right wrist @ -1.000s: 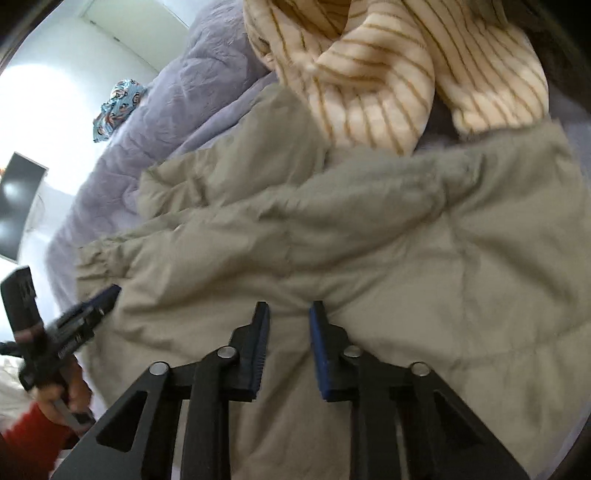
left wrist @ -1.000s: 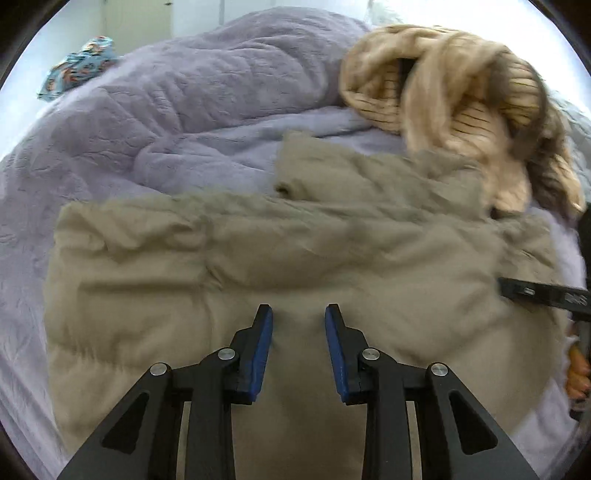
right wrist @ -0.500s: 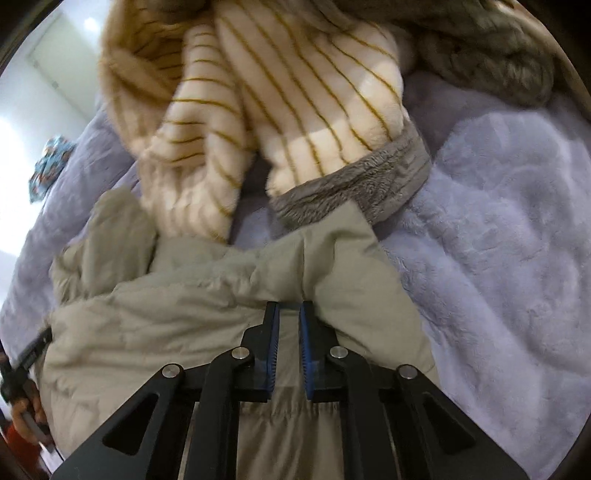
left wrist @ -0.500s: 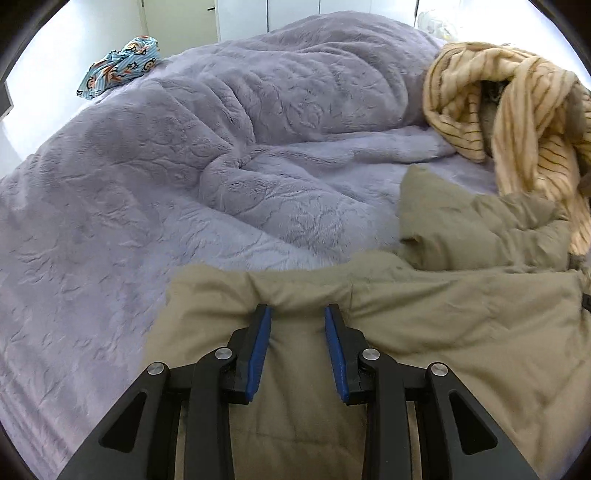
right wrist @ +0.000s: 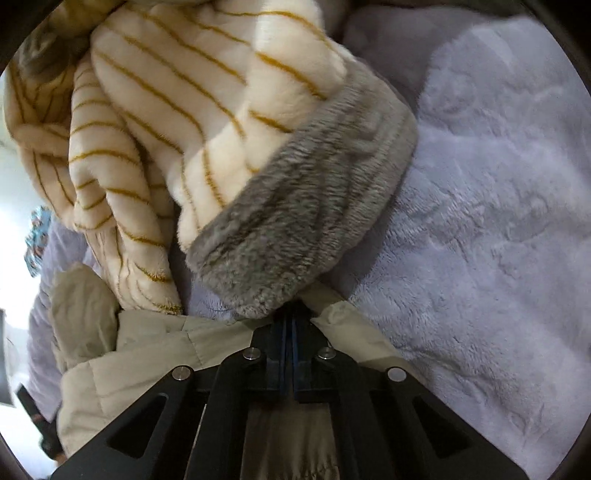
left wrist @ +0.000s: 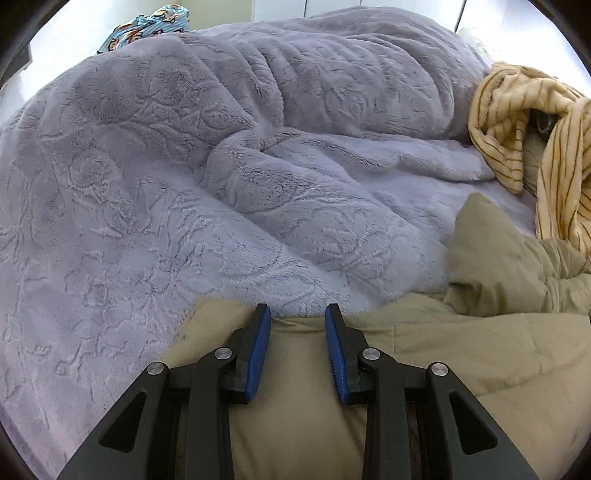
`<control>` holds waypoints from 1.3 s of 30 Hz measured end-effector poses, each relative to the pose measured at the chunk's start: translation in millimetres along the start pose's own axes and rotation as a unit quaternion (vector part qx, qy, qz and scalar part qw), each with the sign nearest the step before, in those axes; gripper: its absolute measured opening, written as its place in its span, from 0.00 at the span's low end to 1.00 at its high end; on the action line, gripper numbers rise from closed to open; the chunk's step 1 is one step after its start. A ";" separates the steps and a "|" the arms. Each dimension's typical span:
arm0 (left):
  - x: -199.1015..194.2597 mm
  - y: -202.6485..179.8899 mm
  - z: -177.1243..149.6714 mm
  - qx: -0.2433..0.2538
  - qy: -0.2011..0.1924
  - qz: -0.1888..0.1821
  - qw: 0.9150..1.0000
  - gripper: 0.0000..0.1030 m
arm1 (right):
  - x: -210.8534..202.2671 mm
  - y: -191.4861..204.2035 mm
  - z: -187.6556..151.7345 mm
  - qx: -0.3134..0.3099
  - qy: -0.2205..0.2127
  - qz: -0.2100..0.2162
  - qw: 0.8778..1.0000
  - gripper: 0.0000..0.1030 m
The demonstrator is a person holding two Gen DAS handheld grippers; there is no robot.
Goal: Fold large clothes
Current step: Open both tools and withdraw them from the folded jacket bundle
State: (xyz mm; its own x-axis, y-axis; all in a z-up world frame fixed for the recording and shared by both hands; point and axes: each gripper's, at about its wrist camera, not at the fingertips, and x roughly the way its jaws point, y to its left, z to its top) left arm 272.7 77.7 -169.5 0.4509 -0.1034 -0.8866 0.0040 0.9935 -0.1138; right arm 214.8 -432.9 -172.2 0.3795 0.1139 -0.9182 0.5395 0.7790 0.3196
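Observation:
A large khaki padded garment [left wrist: 461, 354] lies on a lilac plush blanket [left wrist: 184, 184]. My left gripper [left wrist: 297, 314] is open, its blue-padded jaws straddling the garment's far edge near its left corner. In the right wrist view the same garment [right wrist: 147, 362] shows pale khaki. My right gripper [right wrist: 290, 317] is shut on the garment's far edge, with the cloth bunched up at both sides of the jaws. The fingertips sit right against a grey furry cuff.
A cream fleece garment with mustard stripes [right wrist: 177, 122] and a grey furry cuff [right wrist: 303, 214] lies heaped just past the right gripper; it also shows in the left wrist view [left wrist: 546, 147]. A blue patterned cloth [left wrist: 147, 26] lies at the blanket's far edge.
Both grippers have moved forward across the khaki garment to its far edge. The right gripper has closed on that edge. The left gripper has stayed open.

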 end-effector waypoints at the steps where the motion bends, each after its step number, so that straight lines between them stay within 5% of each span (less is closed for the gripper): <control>1: -3.0 1.0 1.0 -0.002 0.001 0.002 1.000 0.32 | -1.4 6.0 0.6 -0.003 0.000 -0.004 1.000 0.00; 8: -50.9 16.6 -1.5 -0.013 -0.009 0.016 1.000 0.32 | -42.0 40.5 -12.4 -0.011 -0.017 -0.009 1.000 0.09; 12: -83.1 17.1 -18.6 -0.001 -0.012 0.022 1.000 0.32 | -72.3 48.0 -33.6 -0.007 -0.029 0.004 1.000 0.31; 18: -115.2 13.7 -56.4 0.001 0.008 0.012 1.000 0.32 | -113.2 51.6 -77.9 -0.028 -0.027 0.017 0.999 0.40; 26: -139.0 11.3 -122.0 -0.015 0.051 -0.001 0.999 0.32 | -148.1 -5.4 -146.7 -0.028 0.008 0.040 0.999 0.62; 31: -148.7 6.9 -157.6 -0.006 0.074 -0.011 0.997 0.33 | -154.5 -20.3 -191.6 -0.010 0.037 0.047 0.998 0.65; 32: -150.3 5.5 -164.6 -0.003 0.078 -0.011 0.997 0.36 | -155.1 -22.7 -197.6 -0.006 0.040 0.047 0.998 0.66; 34: -157.0 3.7 -177.3 -0.004 0.080 -0.009 0.997 0.74 | -154.8 -28.5 -216.5 0.006 0.056 0.050 0.997 0.66; 39: -171.9 -1.3 -196.3 -0.003 0.088 -0.027 0.996 0.75 | -151.2 -35.0 -246.0 0.020 0.088 0.053 0.995 0.71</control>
State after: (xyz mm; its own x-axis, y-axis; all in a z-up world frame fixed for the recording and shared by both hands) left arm 20.0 84.8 -105.0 0.2877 -0.1635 -0.9437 0.0180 0.9861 -0.1653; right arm -46.3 -325.7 -102.2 0.3004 0.3022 -0.9047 0.5337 0.7329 0.4220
